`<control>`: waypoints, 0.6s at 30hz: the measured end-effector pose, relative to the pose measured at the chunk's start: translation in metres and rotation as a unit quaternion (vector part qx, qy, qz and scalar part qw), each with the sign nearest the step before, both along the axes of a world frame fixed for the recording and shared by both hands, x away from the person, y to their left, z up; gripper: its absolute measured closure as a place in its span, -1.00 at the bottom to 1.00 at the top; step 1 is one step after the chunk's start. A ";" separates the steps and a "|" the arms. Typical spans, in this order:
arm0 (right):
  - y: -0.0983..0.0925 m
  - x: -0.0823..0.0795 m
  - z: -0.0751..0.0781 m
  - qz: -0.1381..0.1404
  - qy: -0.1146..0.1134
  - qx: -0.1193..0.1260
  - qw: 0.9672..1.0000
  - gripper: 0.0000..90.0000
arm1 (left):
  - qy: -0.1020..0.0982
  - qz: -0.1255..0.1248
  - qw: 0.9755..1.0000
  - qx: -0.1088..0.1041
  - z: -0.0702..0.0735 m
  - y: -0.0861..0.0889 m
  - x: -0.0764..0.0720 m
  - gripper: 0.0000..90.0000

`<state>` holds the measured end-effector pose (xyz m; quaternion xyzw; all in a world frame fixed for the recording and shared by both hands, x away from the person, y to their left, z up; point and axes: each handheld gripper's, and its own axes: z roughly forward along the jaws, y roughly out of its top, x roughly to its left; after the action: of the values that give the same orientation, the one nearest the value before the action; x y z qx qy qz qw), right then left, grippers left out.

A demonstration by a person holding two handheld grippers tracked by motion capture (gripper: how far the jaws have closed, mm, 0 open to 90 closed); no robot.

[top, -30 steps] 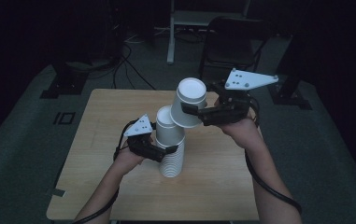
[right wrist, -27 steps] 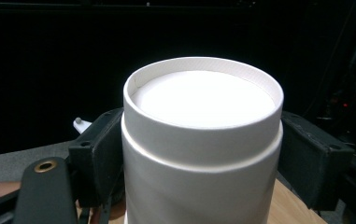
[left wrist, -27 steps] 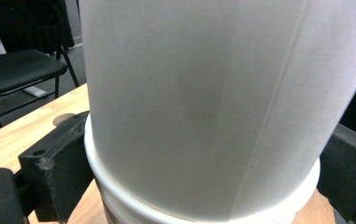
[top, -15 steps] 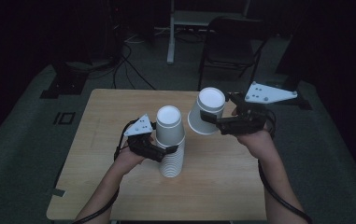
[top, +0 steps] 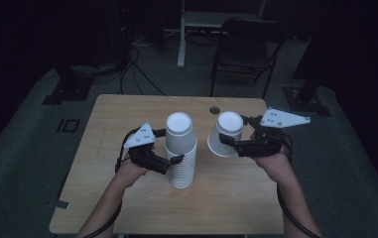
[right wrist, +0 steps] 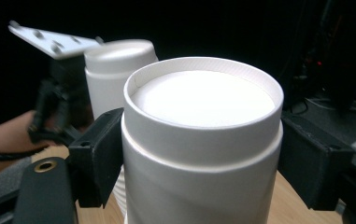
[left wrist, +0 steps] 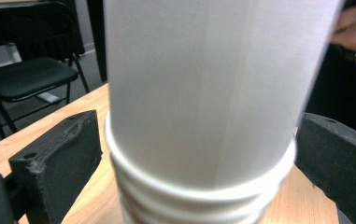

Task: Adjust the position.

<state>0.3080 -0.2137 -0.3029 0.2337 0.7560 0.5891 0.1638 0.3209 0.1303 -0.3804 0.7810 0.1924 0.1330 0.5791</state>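
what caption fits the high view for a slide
Right tool holds one paper cup beside the cup stack gripped by left tool.

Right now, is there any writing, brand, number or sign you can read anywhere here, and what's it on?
None can be read.
Cup stack and single cup: plain white, unprinted.
Grey plates on the grippers: screw holes, no lettering.
Table: bare wood.
Floor mark left of the table: a square outline, no legible text.

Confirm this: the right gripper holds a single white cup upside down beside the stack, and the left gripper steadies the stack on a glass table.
One error: the table is wooden, as the high view shows. The right gripper does hold the single cup upside down, and the left gripper steadies the stack.
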 end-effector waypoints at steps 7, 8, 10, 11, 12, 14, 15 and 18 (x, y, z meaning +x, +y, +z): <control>-0.010 0.000 -0.023 -0.018 0.012 -0.003 1.000 -0.53 | 0.002 0.008 1.000 -0.013 -0.005 0.015 -0.014 -0.95; -0.012 0.000 -0.025 -0.020 0.014 -0.002 1.000 -0.53 | -0.001 0.009 1.000 -0.011 -0.007 0.016 -0.017 -0.95; -0.015 0.000 -0.030 -0.023 0.018 -0.001 1.000 -0.53 | -0.003 0.014 1.000 -0.009 -0.008 0.019 -0.023 -0.95; -0.017 0.000 -0.032 -0.027 0.019 0.000 0.999 -0.53 | -0.003 0.013 1.000 -0.007 -0.009 0.020 -0.026 -0.95; -0.019 0.000 -0.034 -0.027 0.022 0.001 0.999 -0.53 | -0.005 0.014 1.000 -0.004 -0.010 0.022 -0.030 -0.95; -0.023 -0.002 -0.038 -0.030 0.023 0.001 0.999 -0.53 | -0.004 0.018 1.000 -0.004 -0.012 0.024 -0.036 -0.95; -0.024 -0.002 -0.040 -0.032 0.023 -0.001 0.999 -0.53 | -0.005 0.021 1.000 -0.004 -0.013 0.026 -0.039 -0.95; -0.028 -0.005 -0.042 -0.037 0.022 -0.001 0.999 -0.53 | -0.004 0.021 1.000 -0.004 -0.015 0.028 -0.045 -0.95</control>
<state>0.3035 -0.2416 -0.3444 0.2741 0.7510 0.5765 0.1685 0.2759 0.1578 -0.3950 0.7738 0.2065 0.1473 0.5804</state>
